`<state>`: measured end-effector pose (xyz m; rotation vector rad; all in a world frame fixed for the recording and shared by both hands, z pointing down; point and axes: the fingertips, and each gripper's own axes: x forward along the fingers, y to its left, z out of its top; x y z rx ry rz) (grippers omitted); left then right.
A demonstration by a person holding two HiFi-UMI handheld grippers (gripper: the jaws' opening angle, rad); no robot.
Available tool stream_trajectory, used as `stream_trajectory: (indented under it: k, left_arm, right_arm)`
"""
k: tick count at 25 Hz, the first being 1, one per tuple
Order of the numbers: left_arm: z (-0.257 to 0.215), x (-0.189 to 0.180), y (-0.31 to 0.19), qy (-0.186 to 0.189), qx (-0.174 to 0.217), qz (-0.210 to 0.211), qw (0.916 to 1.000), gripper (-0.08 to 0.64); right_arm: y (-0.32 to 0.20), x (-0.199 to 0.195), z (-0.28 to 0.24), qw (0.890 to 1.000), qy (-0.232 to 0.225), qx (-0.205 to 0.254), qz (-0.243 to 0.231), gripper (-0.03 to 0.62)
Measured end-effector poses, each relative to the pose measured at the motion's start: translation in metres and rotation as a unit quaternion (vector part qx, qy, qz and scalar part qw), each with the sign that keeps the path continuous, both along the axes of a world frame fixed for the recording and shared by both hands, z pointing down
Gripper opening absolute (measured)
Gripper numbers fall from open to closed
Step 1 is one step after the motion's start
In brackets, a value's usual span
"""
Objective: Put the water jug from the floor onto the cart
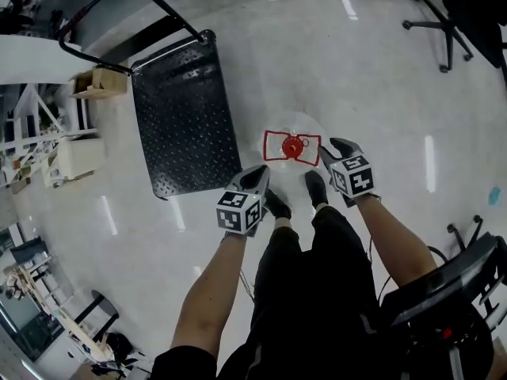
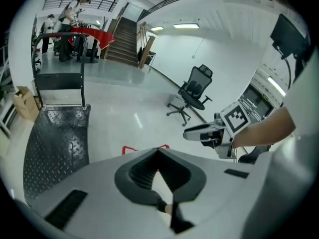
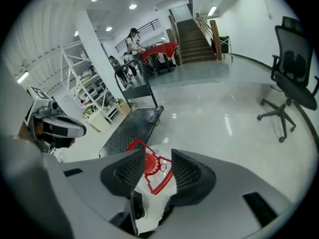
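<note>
Water jug (image 1: 292, 146) stands upright on the pale floor (image 1: 372, 62), near the right edge of the black cart (image 1: 186, 113) but apart from it. The right gripper (image 3: 158, 154) is just beside the jug's right side. Its jaws are well apart, and the jug's red cap (image 3: 149, 163) shows in the gap with neither pad pressing on it. The left gripper (image 2: 158, 152) sits just left of the jug, its jaws closed together on nothing.
</note>
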<state>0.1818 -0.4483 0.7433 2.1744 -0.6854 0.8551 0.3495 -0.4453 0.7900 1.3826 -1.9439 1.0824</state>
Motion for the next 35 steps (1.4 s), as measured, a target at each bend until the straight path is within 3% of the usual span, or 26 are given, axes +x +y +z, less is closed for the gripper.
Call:
stream_trajectory:
  k: [7, 12, 17, 24, 27, 35]
  left_arm:
    - [0.066, 0.008, 0.025, -0.020, -0.065, -0.006, 0.9976, -0.005]
    - [0.088, 0.001, 0.032, -0.031, -0.084, -0.016, 0.9959, -0.005]
    - [0.100, -0.010, 0.035, -0.044, -0.089, -0.021, 0.9948, -0.005]
    - [0.093, -0.010, 0.038, -0.036, -0.087, -0.026, 0.9952, -0.005]
    - [0.093, -0.014, 0.040, -0.036, -0.084, -0.027, 0.9954, -0.005]
    - [0.068, -0.025, 0.036, -0.022, -0.067, -0.052, 0.9962, -0.005]
  right_arm:
    - [0.023, -0.007, 0.073, 0.998, -0.004, -0.068, 0.002, 0.169]
    - [0.028, -0.011, 0.110, 0.995, -0.009, -0.098, 0.000, 0.184]
    - [0.029, -0.020, 0.130, 0.993, -0.021, -0.115, 0.003, 0.184]
    - [0.033, -0.022, 0.150, 0.989, -0.016, -0.145, 0.009, 0.181]
    - [0.036, -0.021, 0.154, 0.988, -0.001, -0.154, 0.009, 0.149]
    - [0.004, -0.020, 0.132, 0.986, -0.026, -0.155, 0.046, 0.080]
